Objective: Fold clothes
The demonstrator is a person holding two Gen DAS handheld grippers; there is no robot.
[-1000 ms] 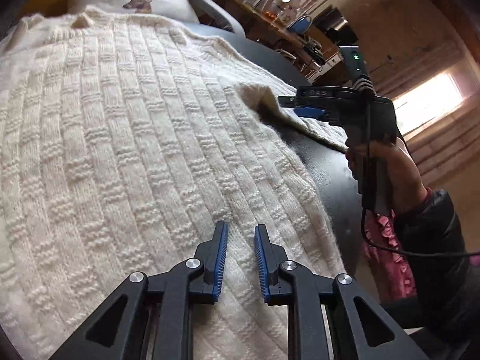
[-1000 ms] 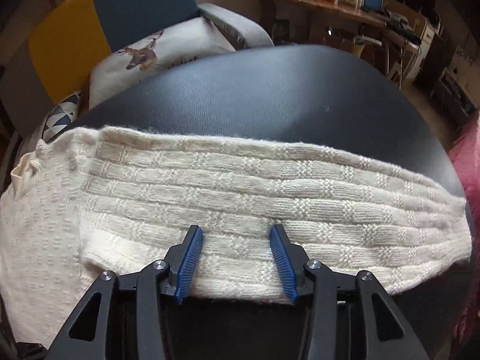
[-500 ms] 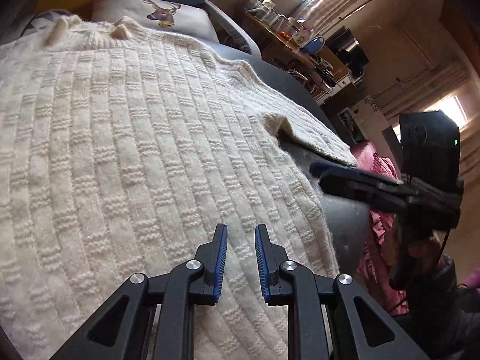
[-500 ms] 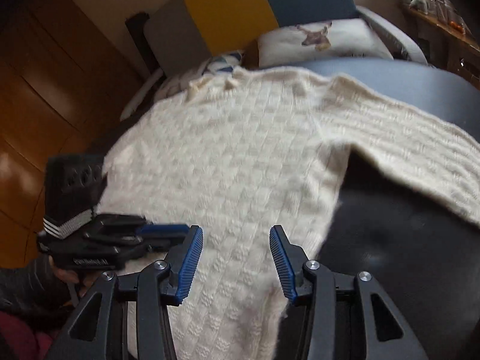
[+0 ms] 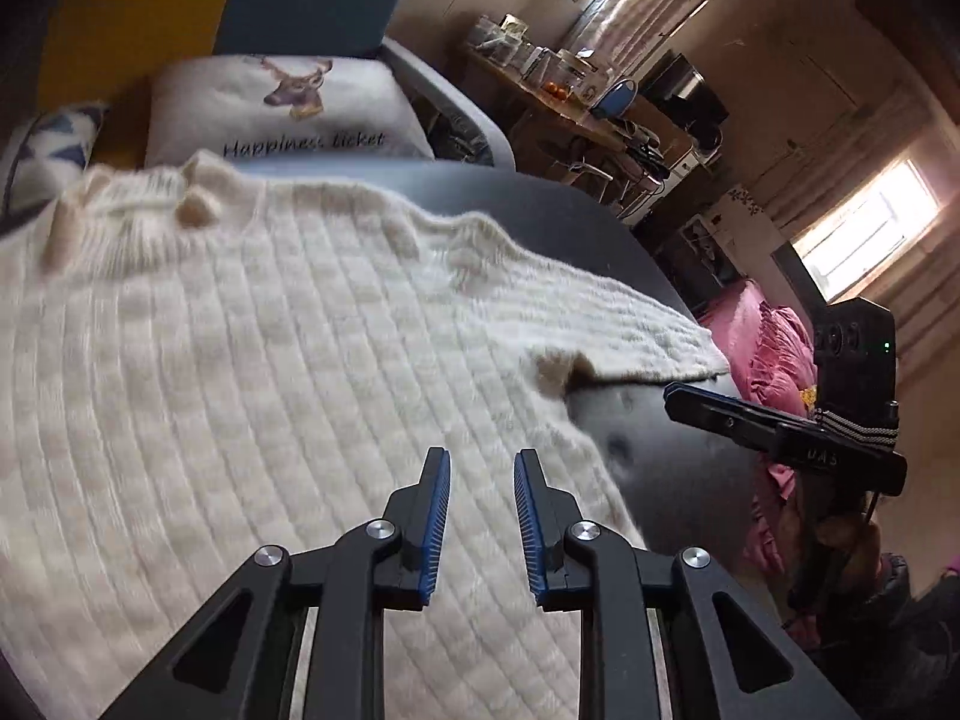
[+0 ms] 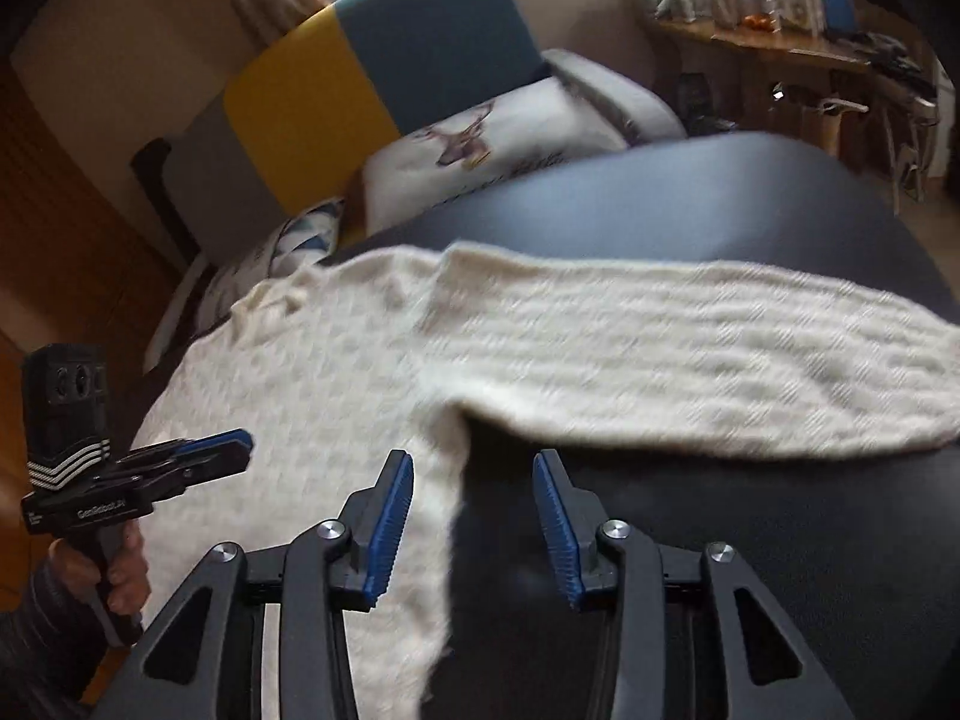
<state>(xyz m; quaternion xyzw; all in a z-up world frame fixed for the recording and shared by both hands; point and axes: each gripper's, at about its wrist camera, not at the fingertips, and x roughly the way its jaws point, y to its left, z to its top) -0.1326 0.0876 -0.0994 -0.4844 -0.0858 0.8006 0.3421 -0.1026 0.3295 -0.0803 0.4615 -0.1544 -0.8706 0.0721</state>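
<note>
A cream knitted sweater (image 5: 252,360) lies spread flat on a dark round table (image 5: 660,480), collar (image 5: 150,204) at the far side. Its sleeve (image 6: 690,348) stretches right across the table. My left gripper (image 5: 480,522) hovers open over the sweater's lower body near its right edge, with nothing between the fingers. My right gripper (image 6: 474,522) hangs open above the sweater's side edge (image 6: 444,540), just below the armpit, also holding nothing. In each view the other gripper shows beside the sweater: the right gripper (image 5: 678,393) and the left gripper (image 6: 240,447), hand-held.
Behind the table stands a yellow and blue armchair (image 6: 360,60) with a deer-print cushion (image 5: 282,108). A cluttered wooden desk (image 6: 780,42) sits at the back right. Pink cloth (image 5: 762,336) lies beyond the table's right rim. A person's hand (image 6: 120,576) holds the left gripper's handle.
The right gripper left the sleeve, swung over the sweater's body and now sits at the side edge under the armpit. The left gripper tilted up toward the collar. Both stayed open.
</note>
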